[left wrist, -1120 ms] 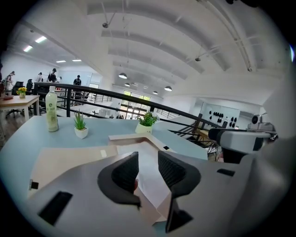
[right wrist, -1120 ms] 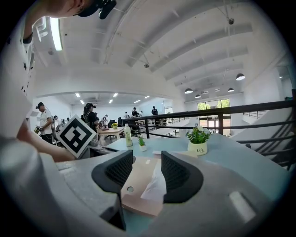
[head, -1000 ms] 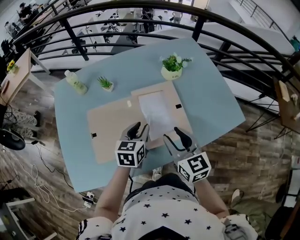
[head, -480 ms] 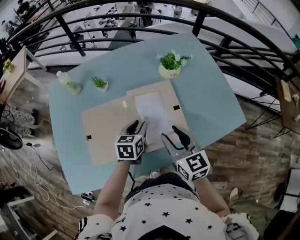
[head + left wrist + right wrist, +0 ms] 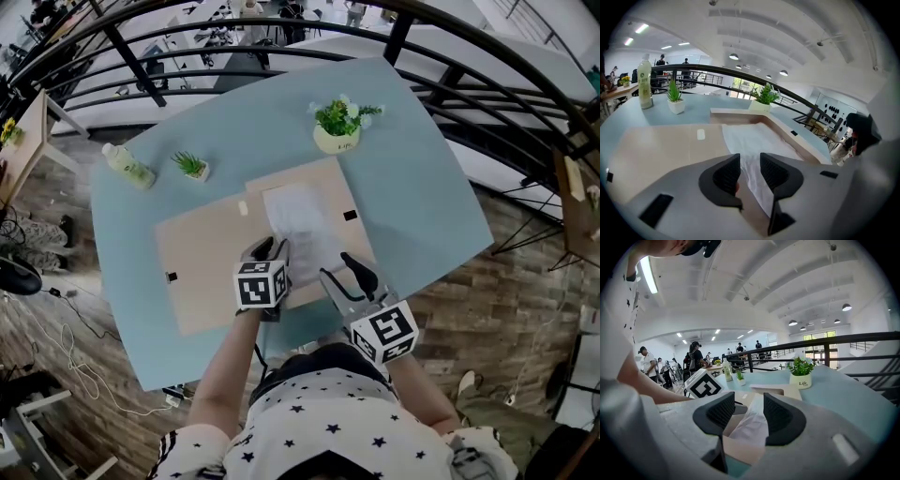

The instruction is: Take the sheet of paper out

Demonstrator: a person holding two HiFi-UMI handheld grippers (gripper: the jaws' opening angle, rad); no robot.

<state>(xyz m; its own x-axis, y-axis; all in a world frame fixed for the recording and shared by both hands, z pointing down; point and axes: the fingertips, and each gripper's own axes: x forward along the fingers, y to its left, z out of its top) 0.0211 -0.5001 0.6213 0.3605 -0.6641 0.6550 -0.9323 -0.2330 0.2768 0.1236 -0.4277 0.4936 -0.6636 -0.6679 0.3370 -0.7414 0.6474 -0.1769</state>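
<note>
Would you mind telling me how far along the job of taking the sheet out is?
Done: the beige holder lies open, the sheet of paper exposed inside. In hand: the left gripper and right gripper sit at the sheet's near end, both with jaws apart, nothing clamped. Left: grip the sheet and lift it clear of the holder.

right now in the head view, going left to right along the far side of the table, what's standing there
pale green bottle → small potted plant → larger plant in the white pot
</note>
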